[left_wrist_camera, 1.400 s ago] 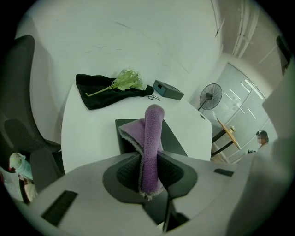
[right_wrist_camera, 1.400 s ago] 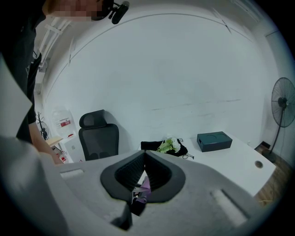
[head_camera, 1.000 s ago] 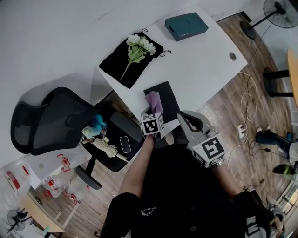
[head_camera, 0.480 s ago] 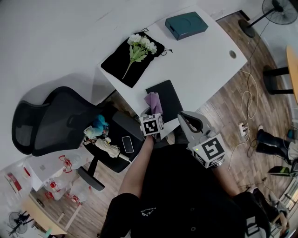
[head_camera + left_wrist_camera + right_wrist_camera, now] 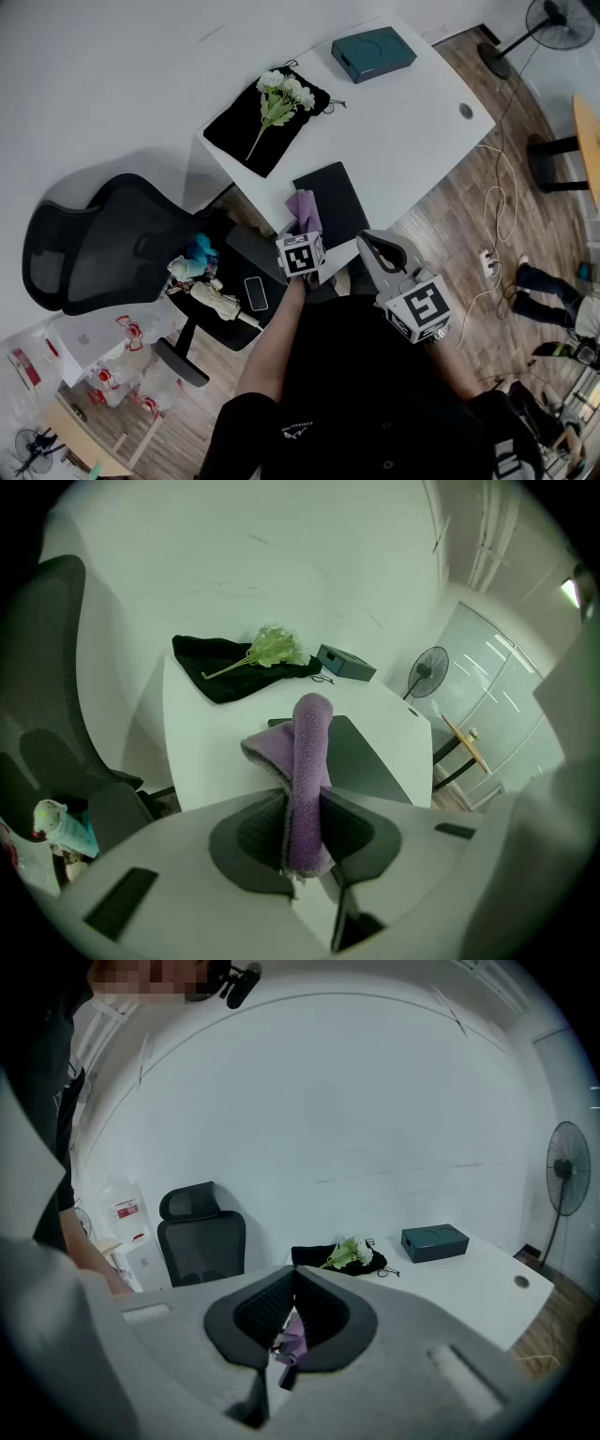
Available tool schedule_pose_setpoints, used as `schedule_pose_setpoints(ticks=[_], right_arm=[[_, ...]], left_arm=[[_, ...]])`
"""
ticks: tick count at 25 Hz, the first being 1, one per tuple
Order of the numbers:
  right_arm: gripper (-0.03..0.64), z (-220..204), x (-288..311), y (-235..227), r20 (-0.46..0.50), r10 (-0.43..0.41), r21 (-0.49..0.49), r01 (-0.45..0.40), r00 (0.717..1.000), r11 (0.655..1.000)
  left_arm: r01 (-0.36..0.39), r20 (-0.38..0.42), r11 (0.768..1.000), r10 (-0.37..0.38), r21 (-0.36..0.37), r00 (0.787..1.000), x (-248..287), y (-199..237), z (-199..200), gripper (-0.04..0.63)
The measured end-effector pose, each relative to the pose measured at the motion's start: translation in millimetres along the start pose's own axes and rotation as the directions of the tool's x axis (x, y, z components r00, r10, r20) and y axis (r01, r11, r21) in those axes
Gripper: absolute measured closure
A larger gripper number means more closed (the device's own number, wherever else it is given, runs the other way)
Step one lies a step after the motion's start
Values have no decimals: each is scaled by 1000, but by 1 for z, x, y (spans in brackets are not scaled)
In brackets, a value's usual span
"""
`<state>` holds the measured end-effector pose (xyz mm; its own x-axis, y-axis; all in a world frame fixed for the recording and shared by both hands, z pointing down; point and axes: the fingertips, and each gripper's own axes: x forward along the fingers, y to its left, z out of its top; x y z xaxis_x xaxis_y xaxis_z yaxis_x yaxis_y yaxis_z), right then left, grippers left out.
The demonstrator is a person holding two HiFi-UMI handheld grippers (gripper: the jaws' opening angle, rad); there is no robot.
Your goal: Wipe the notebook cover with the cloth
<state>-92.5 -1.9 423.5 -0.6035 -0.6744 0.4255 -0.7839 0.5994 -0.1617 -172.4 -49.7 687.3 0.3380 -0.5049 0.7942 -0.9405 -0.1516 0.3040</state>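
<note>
A black notebook lies flat near the front edge of the white table. My left gripper is shut on a purple cloth, which stands up from the jaws over the notebook's near left corner. In the left gripper view the cloth is clamped between the pads of the left gripper, with the notebook just beyond it. My right gripper hovers off the table's front edge, to the right of the left one, shut with nothing in it. The right gripper shows its tips touching.
A black pouch with a white flower bunch lies at the table's far left. A teal box sits at the far end. A black office chair stands left of the table. A floor fan and cables are on the right.
The left gripper with the cloth has drifted slightly left and toward me. The right gripper has barely moved.
</note>
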Motion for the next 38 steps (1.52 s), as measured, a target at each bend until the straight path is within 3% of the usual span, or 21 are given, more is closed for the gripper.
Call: schedule_pose_setpoints(ticks=[10, 22, 29, 38], right_arm=[[614, -1, -2, 6, 17, 4, -6, -4, 1000, 1000], [615, 1, -14, -4, 32, 80, -18, -79, 996, 997], [615, 1, -24, -21, 15, 160, -44, -160, 987, 986], [614, -3, -41, -60, -1, 220, -53, -220, 975, 974]], left_arm=[[-31, 2, 1000, 31, -5, 1000, -8, 12, -2, 522], [-108, 47, 991, 112, -79, 993, -42, 19, -5, 522], [-124, 85, 983, 137, -138, 987, -64, -10, -10, 522], [-118, 94, 984, 131, -133, 987, -52, -72, -18, 522]])
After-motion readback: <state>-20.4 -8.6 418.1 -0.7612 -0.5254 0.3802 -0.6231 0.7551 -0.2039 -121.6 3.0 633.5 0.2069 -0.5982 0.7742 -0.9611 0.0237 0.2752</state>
